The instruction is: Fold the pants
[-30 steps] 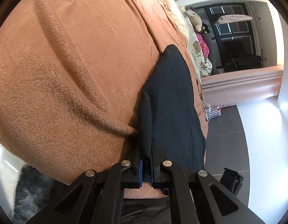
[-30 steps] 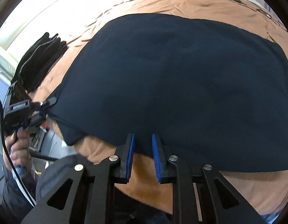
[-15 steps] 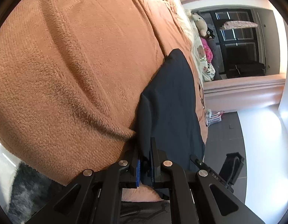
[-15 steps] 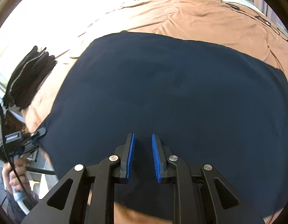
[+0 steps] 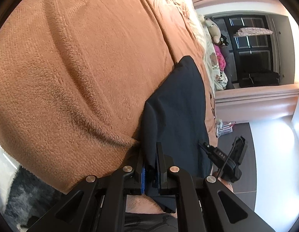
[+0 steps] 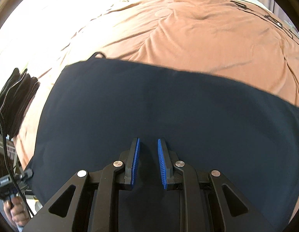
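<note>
Since a second ago the right gripper [image 6: 148, 162] has slid forward over the pants [image 6: 159, 119]. Back then its tips sat at the near edge of the cloth with the blanket [image 6: 198, 34] showing under them. Now dark cloth is all around the tips, and the far edge of the pants has dropped from the top of the view to about the middle. In the left view little has changed, but the right gripper has come into sight at about 4 o'clock.

Nearest in the left view, the left gripper [image 5: 149, 171] has its jaws nearly closed, with a thick fold of the pants' edge pinched between them. From there the pants stretch away toward 1 o'clock along the edge of the bed. The blanket fills everything from 9 to 12 o'clock.

In the right view, the right gripper's jaws are open a little way and hold nothing. I cannot tell if they touch the cloth or hang just above it. The pants lie wide and flat on the blanket. A pile of dark clothes [image 6: 15, 100] sits at 9 o'clock, and the left gripper shows low at 8 o'clock.

I think the folding is partly done. The pants look already doubled into one broad, smooth shape. At least one more fold is probably left, and maybe then a move to the pile.
</note>
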### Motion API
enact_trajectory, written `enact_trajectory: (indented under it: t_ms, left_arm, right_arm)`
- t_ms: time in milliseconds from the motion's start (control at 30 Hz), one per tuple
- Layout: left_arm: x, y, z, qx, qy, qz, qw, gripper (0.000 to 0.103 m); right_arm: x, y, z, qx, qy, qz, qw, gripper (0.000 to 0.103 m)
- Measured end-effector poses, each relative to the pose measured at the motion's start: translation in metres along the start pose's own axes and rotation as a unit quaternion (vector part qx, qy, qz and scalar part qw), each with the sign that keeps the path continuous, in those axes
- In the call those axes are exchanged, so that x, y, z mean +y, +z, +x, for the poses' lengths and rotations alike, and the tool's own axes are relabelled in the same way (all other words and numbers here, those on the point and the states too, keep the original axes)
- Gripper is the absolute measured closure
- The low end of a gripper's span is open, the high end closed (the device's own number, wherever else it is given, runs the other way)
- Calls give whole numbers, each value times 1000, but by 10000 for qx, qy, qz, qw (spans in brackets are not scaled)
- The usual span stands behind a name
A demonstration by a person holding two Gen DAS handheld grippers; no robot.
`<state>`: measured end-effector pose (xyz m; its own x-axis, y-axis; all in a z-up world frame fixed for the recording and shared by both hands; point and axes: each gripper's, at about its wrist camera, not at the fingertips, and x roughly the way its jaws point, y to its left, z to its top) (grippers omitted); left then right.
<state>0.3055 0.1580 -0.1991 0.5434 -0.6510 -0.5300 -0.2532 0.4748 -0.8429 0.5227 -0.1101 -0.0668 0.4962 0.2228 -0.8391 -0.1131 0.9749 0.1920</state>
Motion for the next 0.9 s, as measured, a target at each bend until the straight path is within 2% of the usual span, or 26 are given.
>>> enact_trajectory:
  t_ms: [300, 533, 733, 900]
  left_arm:
    - [4, -5, 2, -61, -41, -288, 9996, 96]
    - [7, -10, 5, -64, -18, -298, 9995, 95]
    - [-3, -11, 2, -110, 15, -87, 9999, 97]
    - [-20, -12, -5, -200, -138, 123, 9996, 98]
  right_arm:
    - [-13, 27, 9, -86, -191, 122, 9997, 86]
    - [-25, 35, 8, -119, -260, 270, 9992, 86]
    - [-18, 25, -4, -82, -78, 230, 9997, 86]
    - [-9, 4, -18, -84, 183, 236, 9995, 86]
